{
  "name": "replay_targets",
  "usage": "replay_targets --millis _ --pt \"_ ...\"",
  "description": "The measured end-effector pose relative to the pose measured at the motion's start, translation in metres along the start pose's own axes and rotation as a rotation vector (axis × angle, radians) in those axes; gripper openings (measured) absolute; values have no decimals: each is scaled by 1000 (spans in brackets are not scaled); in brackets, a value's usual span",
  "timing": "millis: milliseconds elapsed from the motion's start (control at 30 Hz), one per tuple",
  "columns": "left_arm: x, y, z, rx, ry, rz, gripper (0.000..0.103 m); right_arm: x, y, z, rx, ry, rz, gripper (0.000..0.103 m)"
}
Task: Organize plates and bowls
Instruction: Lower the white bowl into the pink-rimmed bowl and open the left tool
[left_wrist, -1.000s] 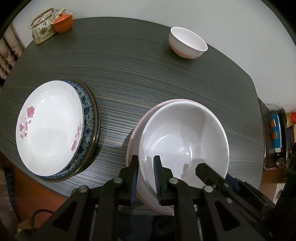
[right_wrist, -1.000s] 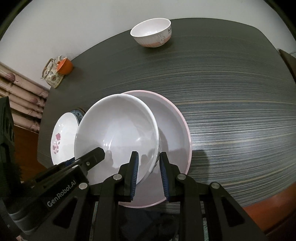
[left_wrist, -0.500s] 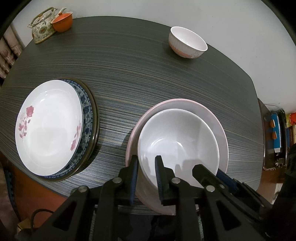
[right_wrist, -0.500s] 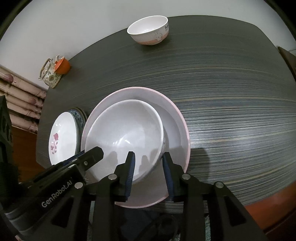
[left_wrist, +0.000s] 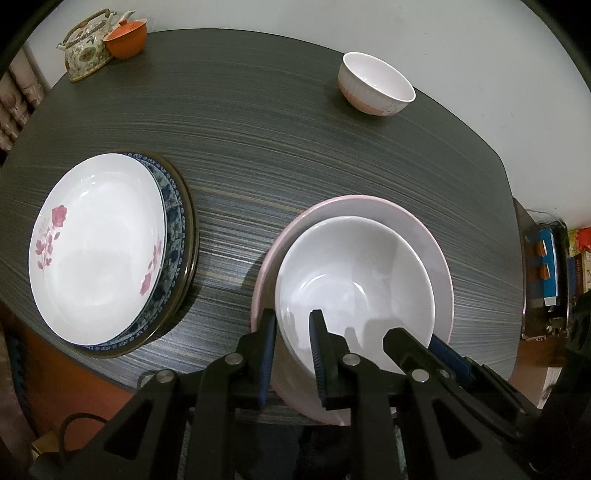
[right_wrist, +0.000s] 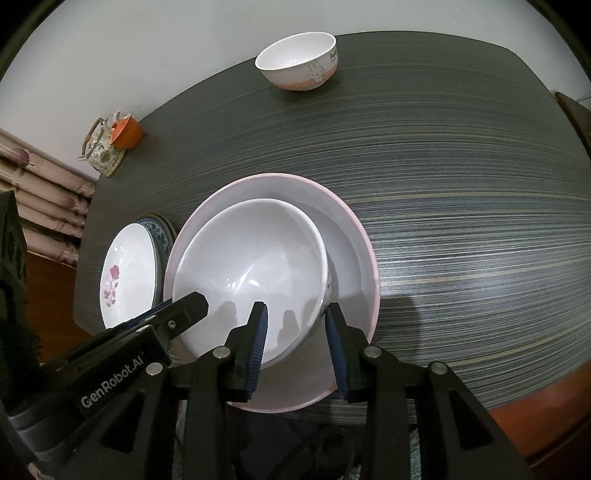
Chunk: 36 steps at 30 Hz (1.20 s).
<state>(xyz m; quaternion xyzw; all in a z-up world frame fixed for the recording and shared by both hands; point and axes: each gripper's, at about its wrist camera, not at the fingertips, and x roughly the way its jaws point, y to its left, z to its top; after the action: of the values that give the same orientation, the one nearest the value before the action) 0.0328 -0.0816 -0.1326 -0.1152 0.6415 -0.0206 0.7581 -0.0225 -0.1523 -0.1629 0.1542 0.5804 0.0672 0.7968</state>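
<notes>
A large white bowl (left_wrist: 351, 280) sits inside a wider pink-rimmed bowl (left_wrist: 432, 254) at the table's near edge; both show in the right wrist view, the white bowl (right_wrist: 255, 266) and the pink-rimmed bowl (right_wrist: 354, 258). My left gripper (left_wrist: 293, 347) straddles the white bowl's near-left rim with its jaws parted. My right gripper (right_wrist: 295, 332) straddles its near-right rim, jaws wider apart. A stack of plates (left_wrist: 96, 247) topped by a white rose-patterned plate lies to the left. A small pink-and-white rabbit bowl (left_wrist: 373, 88) stands at the far side, also in the right wrist view (right_wrist: 299, 62).
A floral teapot (left_wrist: 86, 50) and an orange cup (left_wrist: 127, 38) stand at the far left corner of the dark striped table (left_wrist: 258, 129). The table's near edge runs just below both grippers. A shelf with coloured items (left_wrist: 550, 266) is off to the right.
The white bowl came down from a tilted, lifted pose and now rests inside the pink-rimmed bowl. Both grippers' jaws have opened off its rim, the right one wider.
</notes>
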Motion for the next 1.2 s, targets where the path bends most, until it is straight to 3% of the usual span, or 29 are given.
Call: replay_targets --millis 567,900,1033,1200 --pt "-14 -5 -4 13 -43 -36 24 -14 -2 -6 13 -31 16 38" --pt "-18 -11 3 46 -94 -40 35 -27 -3 -2 -13 -106 -8 38" --pt "-18 -9 9 41 -107 -36 52 -33 -3 0 -25 -142 -31 43" --pt "-19 -8 15 47 -112 -37 53 -38 -6 3 -18 -163 -36 49"
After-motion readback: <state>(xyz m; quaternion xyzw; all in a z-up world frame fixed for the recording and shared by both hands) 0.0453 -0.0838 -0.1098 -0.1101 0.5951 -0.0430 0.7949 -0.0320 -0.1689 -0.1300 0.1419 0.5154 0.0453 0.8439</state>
